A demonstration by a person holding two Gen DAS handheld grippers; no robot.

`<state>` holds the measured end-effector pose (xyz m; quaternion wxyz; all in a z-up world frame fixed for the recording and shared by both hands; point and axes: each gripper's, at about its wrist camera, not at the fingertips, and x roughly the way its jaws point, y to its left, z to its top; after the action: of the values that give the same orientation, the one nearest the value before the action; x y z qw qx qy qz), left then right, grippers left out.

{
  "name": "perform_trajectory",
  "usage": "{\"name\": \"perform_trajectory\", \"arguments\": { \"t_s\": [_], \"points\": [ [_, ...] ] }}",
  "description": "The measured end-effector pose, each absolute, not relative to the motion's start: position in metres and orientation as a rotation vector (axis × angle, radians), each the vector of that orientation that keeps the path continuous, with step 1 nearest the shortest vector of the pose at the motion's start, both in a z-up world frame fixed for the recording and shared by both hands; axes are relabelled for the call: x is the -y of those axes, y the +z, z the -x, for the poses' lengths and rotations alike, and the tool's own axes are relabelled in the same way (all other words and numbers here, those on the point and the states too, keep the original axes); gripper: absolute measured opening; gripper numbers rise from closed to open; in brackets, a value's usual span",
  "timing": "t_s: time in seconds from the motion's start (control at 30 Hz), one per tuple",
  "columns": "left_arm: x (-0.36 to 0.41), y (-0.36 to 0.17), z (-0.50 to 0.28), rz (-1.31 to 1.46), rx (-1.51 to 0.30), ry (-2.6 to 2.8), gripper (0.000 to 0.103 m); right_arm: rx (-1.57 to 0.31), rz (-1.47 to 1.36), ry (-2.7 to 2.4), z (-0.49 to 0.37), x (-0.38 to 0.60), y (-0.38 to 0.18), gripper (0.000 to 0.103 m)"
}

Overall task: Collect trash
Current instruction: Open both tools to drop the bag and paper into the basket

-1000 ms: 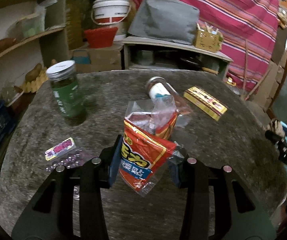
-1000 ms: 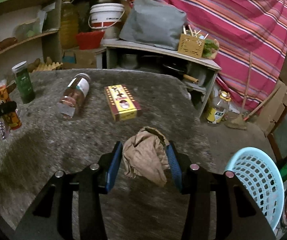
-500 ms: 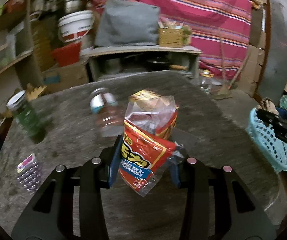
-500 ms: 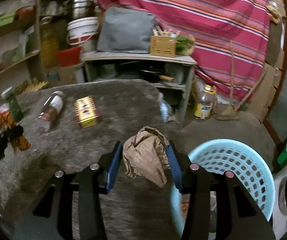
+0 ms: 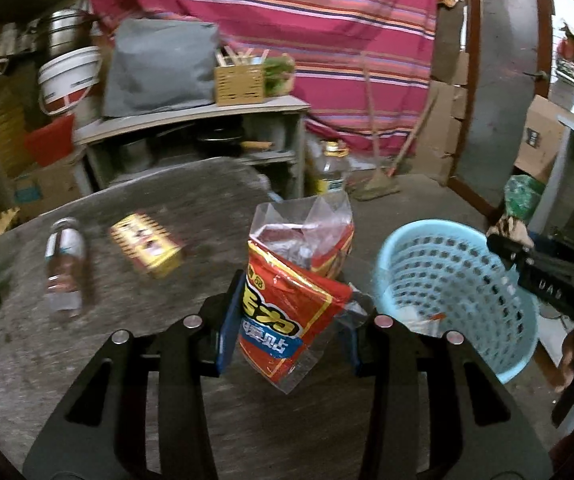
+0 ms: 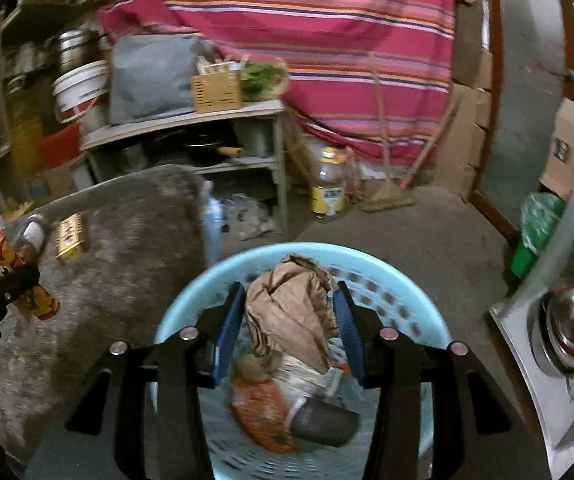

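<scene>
Now you're hanging the right gripper (image 6: 289, 328) directly over the blue basket (image 6: 427, 316), when a second ago it was above the table with the basket off to its right; clamped on the crumpled brown paper (image 6: 293, 312), it's looking ready to drop. Your left gripper (image 5: 287, 328) is pinching the red snack bag (image 5: 287, 300) above the table (image 5: 127, 288) edge, with the basket rim just to its right and open floor beyond.

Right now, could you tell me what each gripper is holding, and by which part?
Left gripper: red snack bag, by its lower half. Right gripper: crumpled brown paper, by its sides.
</scene>
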<state>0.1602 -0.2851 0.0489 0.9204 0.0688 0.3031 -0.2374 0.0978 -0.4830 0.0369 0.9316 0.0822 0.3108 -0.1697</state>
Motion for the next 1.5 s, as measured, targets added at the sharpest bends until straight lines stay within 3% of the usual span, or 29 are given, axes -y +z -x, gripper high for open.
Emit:
{"name": "perform_trajectory", "arguments": {
  "t_s": [0.7,0.73,0.77,0.83,0.87,1.03,1.33,1.4,1.43,1.47,1.5],
  "points": [
    [0.420,0.023,-0.153,-0.151,-0.666,-0.690,0.042,-0.681,-0.229,-0.406,-0.066,0.546,0.014,0.045],
    [0.420,0.024,-0.154,-0.147,-0.666,-0.691,0.048,-0.682,-0.229,-0.406,-0.066,0.546,0.014,0.045],
    [0.421,0.026,-0.153,-0.148,-0.662,-0.688,0.062,-0.685,-0.229,-0.408,-0.066,0.547,0.013,0.045],
    [0.418,0.031,-0.152,-0.148,-0.638,-0.670,0.080,-0.687,-0.233,-0.409,-0.065,0.548,0.012,0.046],
    [0.415,0.035,-0.151,-0.146,-0.622,-0.660,0.083,-0.687,-0.236,-0.409,-0.066,0.548,0.012,0.046],
    [0.393,0.042,-0.157,-0.153,-0.602,-0.580,0.092,-0.688,-0.231,-0.401,-0.068,0.547,0.011,0.046],
    [0.341,0.038,-0.165,-0.152,-0.604,-0.454,0.095,-0.704,-0.220,-0.366,-0.089,0.521,0.009,0.047],
    [0.328,0.038,-0.166,-0.134,-0.605,-0.440,0.096,-0.698,-0.226,-0.371,-0.092,0.515,0.009,0.055],
    [0.324,0.039,-0.166,-0.130,-0.606,-0.437,0.096,-0.690,-0.237,-0.379,-0.094,0.512,0.008,0.082],
    [0.318,0.039,-0.167,-0.124,-0.607,-0.430,0.097,-0.681,-0.241,-0.385,-0.095,0.510,0.008,0.096],
    [0.313,0.039,-0.166,-0.121,-0.608,-0.425,0.097,-0.676,-0.241,-0.390,-0.095,0.508,0.008,0.096]
  ]
}}
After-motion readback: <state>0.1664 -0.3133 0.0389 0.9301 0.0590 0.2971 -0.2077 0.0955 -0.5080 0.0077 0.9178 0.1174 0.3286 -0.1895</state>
